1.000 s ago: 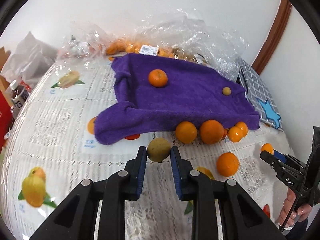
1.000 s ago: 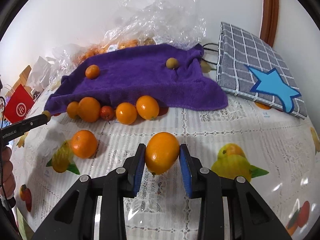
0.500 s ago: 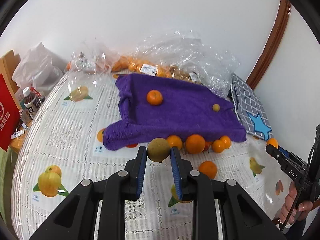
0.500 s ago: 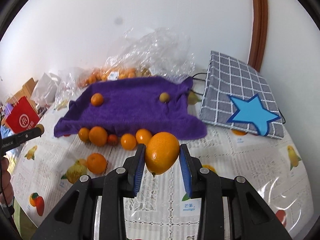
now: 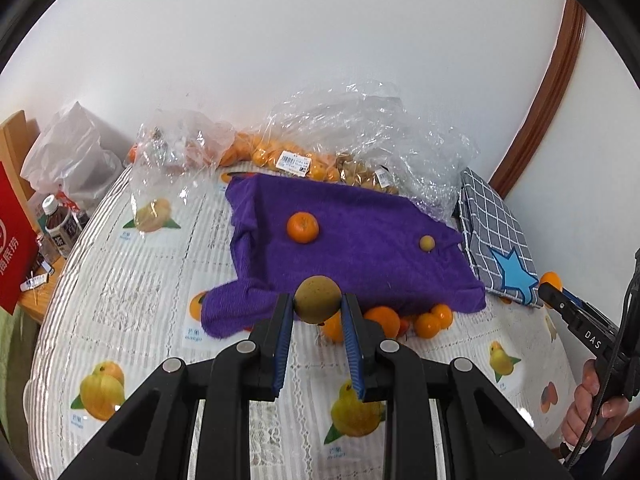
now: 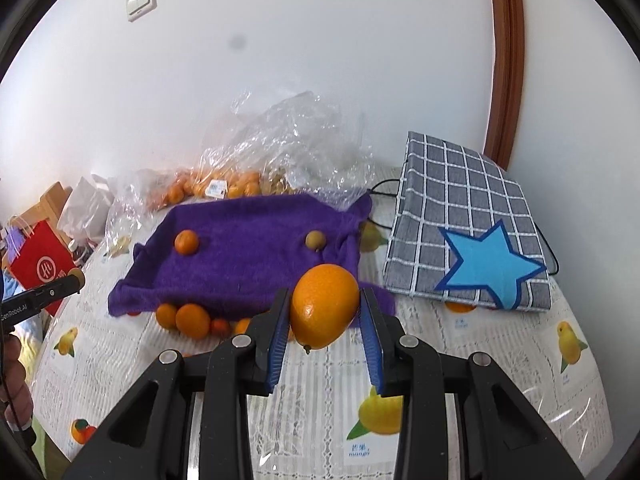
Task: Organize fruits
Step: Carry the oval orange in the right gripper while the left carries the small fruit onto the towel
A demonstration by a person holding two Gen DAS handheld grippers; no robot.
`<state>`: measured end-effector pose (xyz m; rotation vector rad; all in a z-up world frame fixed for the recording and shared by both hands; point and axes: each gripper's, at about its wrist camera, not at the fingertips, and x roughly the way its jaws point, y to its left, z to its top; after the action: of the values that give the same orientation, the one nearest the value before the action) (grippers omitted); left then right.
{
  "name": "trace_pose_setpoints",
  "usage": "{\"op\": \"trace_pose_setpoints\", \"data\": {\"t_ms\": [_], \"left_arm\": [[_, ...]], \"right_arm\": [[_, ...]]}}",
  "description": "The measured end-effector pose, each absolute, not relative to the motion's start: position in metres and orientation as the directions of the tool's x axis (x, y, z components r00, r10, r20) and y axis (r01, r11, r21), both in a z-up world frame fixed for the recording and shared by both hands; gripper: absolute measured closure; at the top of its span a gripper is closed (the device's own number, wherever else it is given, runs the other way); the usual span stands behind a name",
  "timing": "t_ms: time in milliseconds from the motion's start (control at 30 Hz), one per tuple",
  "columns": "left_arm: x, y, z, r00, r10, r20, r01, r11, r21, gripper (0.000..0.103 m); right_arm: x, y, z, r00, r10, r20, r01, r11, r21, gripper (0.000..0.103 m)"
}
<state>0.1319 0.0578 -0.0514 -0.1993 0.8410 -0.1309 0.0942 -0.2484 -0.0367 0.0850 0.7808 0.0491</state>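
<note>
Both grippers raised higher above surface (image 5: 120,296) than before. Left gripper (image 5: 317,312) clamped on brownish-green fruit (image 5: 317,298); right gripper (image 6: 325,316) clamped on orange (image 6: 323,311). Loose oranges (image 5: 382,320) by purple towel (image 5: 360,256) edge, partly hidden behind fingers.

You had bright, even daylight in both views, with soft, faint shadows. Glare sat on the clear plastic bags (image 5: 372,128) and on the glossy desk (image 6: 568,412) cover at the right wrist's lower right. Fisheye bending curved the door frame (image 5: 540,100) and blackened the corners. A grey smudge (image 6: 237,43) marked the wall. Focus was sharp throughout.
</note>
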Motion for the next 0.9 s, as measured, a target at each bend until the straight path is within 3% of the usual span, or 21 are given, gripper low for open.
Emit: {"op": "trace_pose_setpoints", "data": {"t_ms": [500, 900], "left_arm": [[0.188, 0.060, -0.058, 0.651, -0.173, -0.739, 0.028, 0.979, -0.204, 0.079], [0.234, 0.056, -0.089, 0.602, -0.160, -0.783, 0.009, 0.981, -0.194, 0.079]], "right_arm": [[0.152, -0.255, -0.050, 0.693, 0.082, -0.717, 0.000, 0.994, 0.113, 0.069], [0.204, -0.241, -0.096, 0.632, 0.114, -0.767, -0.032, 0.992, 0.121, 0.069]]}}
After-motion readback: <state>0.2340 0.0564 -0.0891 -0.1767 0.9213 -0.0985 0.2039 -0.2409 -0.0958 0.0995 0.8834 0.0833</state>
